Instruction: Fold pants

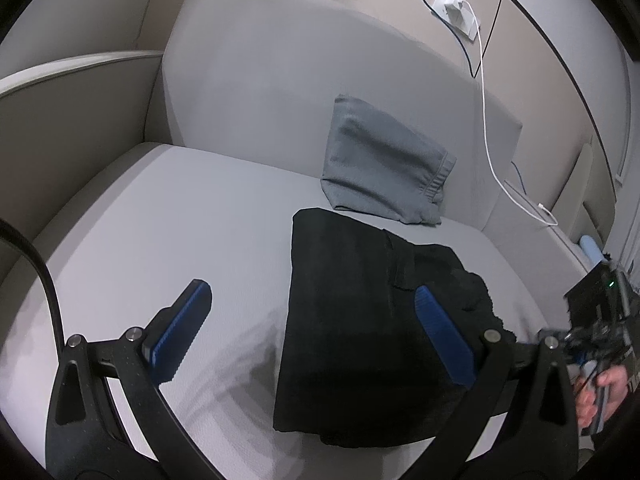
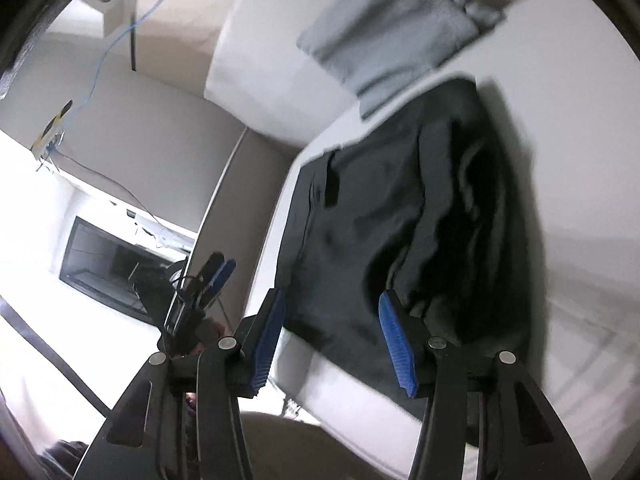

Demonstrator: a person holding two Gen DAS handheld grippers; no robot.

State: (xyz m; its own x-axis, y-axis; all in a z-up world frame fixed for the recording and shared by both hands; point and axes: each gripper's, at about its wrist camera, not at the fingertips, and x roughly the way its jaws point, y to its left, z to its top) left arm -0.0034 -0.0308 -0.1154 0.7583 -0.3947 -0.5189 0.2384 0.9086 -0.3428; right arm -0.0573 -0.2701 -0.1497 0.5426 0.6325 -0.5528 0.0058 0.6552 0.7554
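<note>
Black pants (image 1: 360, 320) lie folded into a rough rectangle on the grey sofa seat (image 1: 160, 220); they also show in the right wrist view (image 2: 400, 220). My left gripper (image 1: 308, 312) is open and empty, hovering above the pants' left edge, with blue pads (image 1: 180, 328) wide apart. My right gripper (image 2: 332, 320) is open and empty, above the near edge of the pants. The right gripper and the hand on it show at the right edge of the left wrist view (image 1: 596, 320).
A folded grey garment (image 1: 384, 160) leans against the sofa backrest (image 1: 280, 80) behind the black pants; it also shows in the right wrist view (image 2: 392, 28). A white charger and cable (image 1: 484, 80) hang on the wall. The sofa armrest (image 1: 60, 120) is at the left.
</note>
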